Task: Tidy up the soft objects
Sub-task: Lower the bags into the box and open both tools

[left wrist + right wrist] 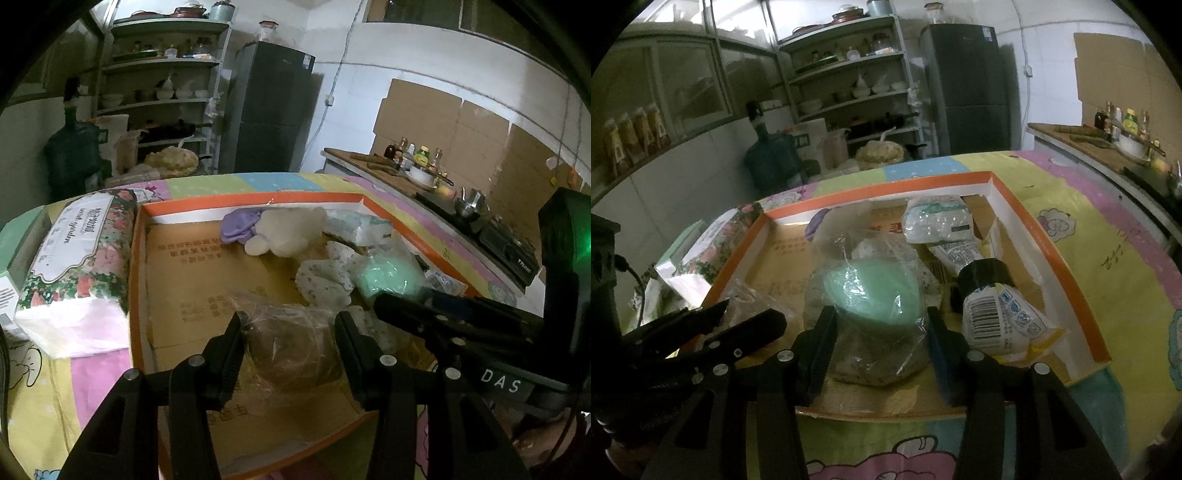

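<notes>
- Left gripper (290,326): jaws apart, one on each side of a brown lump in a clear bag (295,347). Can't tell if the pads press it; gaps look slim on both sides.
- Brown bag sits at the near end of the orange-rimmed cardboard tray (136,258), on the tray floor.
- Right gripper (881,326): jaws apart around a green sponge in clear wrap (871,291); the wrap touches both pads. Firm squeeze or not: can't tell.
- Green sponge rests on a grey-brown bagged lump (879,362), near middle of the tray (1067,266).
- From the left wrist, the right gripper (436,306) reaches in from the right, with the green sponge (384,275) at its tip.
- From the right wrist, the left gripper (716,321) shows at lower left, over the tray's near-left corner.
- Far end of tray: purple cloth (240,225), white plush toy (288,232) touching it, teal-patterned tissue pack (358,227) just to its right.
- White spotted cloth (325,280) lies mid-tray, next to the green sponge.
- Right side of tray: a printed packet with a barcode (1001,317), a black tape ring (986,277) around its middle.
- Floral tissue pack (74,266) lies outside the tray, against its left wall, on the pastel cartoon tablecloth (44,398).
- Background: shelves of dishes (162,85), dark fridge (273,107), blue water jug (74,147), counter with bottles (410,155).
</notes>
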